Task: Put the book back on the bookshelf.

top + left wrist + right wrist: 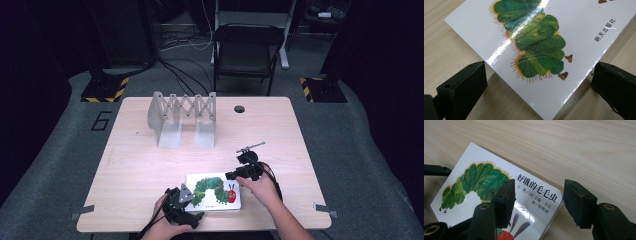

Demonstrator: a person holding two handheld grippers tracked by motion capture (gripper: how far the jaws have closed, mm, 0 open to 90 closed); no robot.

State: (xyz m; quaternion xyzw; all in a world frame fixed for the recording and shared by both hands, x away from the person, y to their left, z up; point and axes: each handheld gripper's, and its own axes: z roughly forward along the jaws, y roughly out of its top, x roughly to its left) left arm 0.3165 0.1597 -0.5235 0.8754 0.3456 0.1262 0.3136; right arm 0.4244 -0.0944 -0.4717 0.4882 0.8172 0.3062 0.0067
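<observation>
The book (214, 191) lies flat at the table's (150, 165) near edge; the left gripper (539, 82) straddles its near left corner, jaws wide; the right gripper (537, 200) gapes over its right corner (nothing held). The glossy cover may slip from a shallow pinch; pale wood surface, grey rack (182, 117) far, dark room behind.

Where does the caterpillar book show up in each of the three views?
High view: caterpillar book lies at the table's near edge, between both claws.
Left gripper view: its corner points down between the jaws.
Right gripper view: lower left, corner between the jaws.
Shared landmark: the green caterpillar.
</observation>
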